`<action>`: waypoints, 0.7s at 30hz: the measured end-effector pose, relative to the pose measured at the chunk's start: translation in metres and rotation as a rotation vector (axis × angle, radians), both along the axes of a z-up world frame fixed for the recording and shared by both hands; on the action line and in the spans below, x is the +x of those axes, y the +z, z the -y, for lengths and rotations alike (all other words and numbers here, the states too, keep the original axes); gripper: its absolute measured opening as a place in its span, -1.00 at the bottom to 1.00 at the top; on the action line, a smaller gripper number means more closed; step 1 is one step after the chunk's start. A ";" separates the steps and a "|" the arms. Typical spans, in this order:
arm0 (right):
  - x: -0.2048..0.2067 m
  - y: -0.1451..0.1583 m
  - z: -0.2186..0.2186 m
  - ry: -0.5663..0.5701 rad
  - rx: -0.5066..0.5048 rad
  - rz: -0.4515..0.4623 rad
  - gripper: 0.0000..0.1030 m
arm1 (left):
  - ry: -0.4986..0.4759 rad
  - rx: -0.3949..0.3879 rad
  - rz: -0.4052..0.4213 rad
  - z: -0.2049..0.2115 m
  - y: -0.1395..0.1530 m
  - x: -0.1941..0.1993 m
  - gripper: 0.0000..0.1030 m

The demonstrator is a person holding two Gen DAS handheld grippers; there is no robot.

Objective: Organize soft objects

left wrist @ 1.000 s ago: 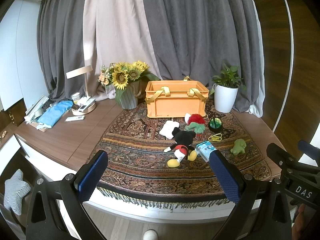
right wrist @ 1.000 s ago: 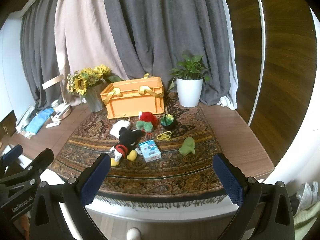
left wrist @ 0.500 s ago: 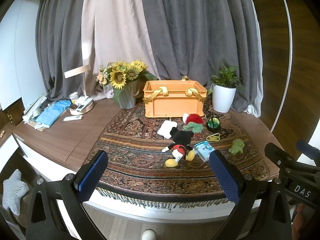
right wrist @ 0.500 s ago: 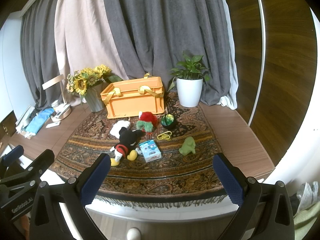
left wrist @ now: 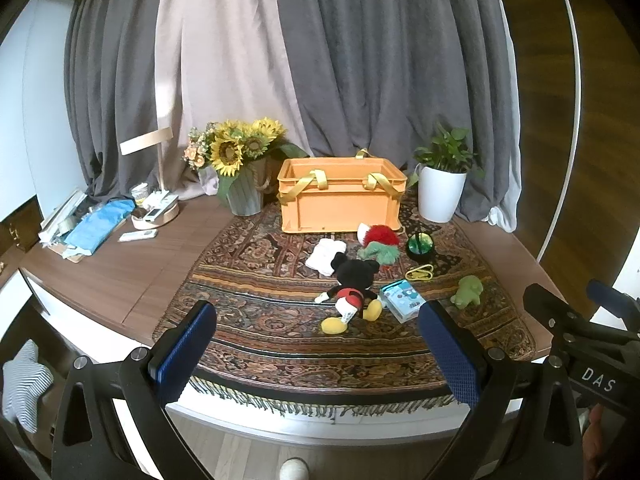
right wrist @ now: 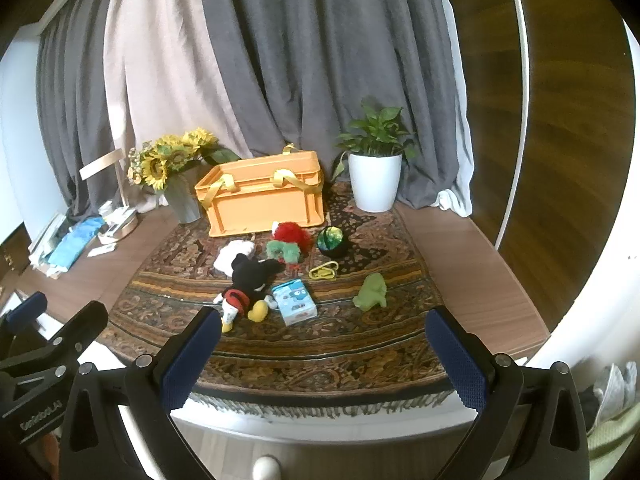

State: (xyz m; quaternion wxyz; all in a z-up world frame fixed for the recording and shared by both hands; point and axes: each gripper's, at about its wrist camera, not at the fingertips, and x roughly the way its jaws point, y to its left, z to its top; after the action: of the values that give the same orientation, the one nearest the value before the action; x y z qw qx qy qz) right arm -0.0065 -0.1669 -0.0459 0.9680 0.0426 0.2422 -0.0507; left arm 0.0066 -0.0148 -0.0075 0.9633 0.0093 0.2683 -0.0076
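Pre-grasp: left gripper point(left wrist: 318, 350) and right gripper point(right wrist: 324, 354) both jaws apart, empty, short of the rug point(left wrist: 256, 280); mouse plush point(left wrist: 352, 286) lies nearest, crate point(left wrist: 340, 196) behind; next move probably reach, clamp plush.

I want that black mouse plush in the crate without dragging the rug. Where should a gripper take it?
Grip the mouse plush across its red-shorted torso, coming from above. It lies flat, head toward the orange crate, and the waist is its narrowest part. The blue box crowds its right side.
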 end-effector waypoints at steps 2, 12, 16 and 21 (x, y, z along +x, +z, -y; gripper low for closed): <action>0.003 -0.002 0.002 -0.004 0.004 -0.006 0.99 | -0.002 0.001 -0.004 0.000 0.000 0.001 1.00; 0.028 -0.011 0.007 -0.029 0.032 -0.032 0.99 | -0.004 0.001 -0.046 -0.008 -0.006 0.027 1.00; 0.046 -0.018 0.008 -0.054 0.042 -0.051 0.99 | -0.020 0.000 -0.064 -0.007 -0.013 0.051 1.00; 0.074 -0.031 0.014 -0.092 0.052 -0.090 0.99 | -0.061 -0.007 -0.122 -0.003 -0.027 0.091 0.97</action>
State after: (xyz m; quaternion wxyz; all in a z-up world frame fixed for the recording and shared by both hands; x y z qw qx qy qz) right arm 0.0676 -0.1806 -0.0769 0.9514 0.0766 0.2843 -0.0904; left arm 0.0972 -0.0121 -0.0349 0.9445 0.0136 0.3260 -0.0384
